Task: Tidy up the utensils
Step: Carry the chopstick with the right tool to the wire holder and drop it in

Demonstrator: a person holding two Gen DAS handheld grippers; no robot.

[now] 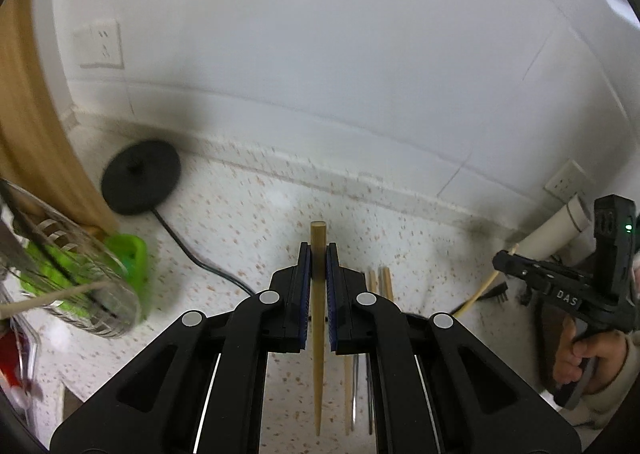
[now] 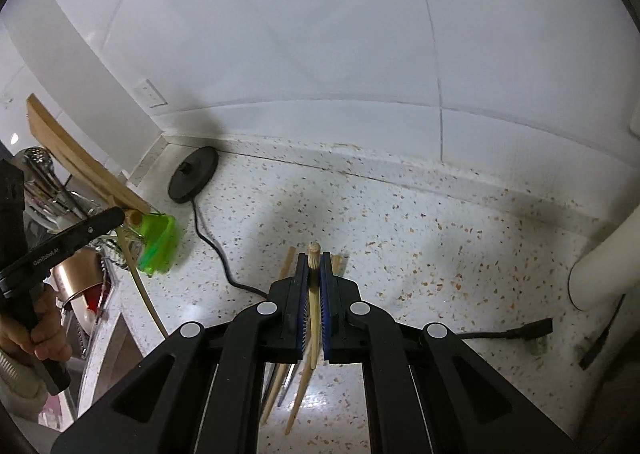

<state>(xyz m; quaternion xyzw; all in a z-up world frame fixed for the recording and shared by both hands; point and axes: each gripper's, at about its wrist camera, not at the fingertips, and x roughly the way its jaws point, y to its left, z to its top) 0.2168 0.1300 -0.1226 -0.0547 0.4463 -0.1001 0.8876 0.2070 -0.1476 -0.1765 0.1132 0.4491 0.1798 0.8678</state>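
Note:
In the left wrist view my left gripper (image 1: 319,250) is shut on a wooden chopstick (image 1: 318,354) that runs upright between the blue pads, above the speckled counter (image 1: 248,214). In the right wrist view my right gripper (image 2: 313,258) is shut on another wooden chopstick (image 2: 314,318). Each gripper also shows in the other's view, lifted, with a pale chopstick hanging from it: the right gripper (image 1: 505,260) and the left gripper (image 2: 120,216). Several loose chopsticks (image 2: 298,398) and a metal utensil lie on the counter below. A clear utensil holder (image 1: 84,294) with a green part (image 1: 134,262) stands at the left.
A black round base (image 1: 140,176) with its cable (image 2: 208,242) sits near the wall corner. A wooden board (image 1: 28,126) leans at the left. A white pipe (image 2: 600,274) and a black plug (image 2: 528,328) are on the right. White tiled wall with sockets lies behind.

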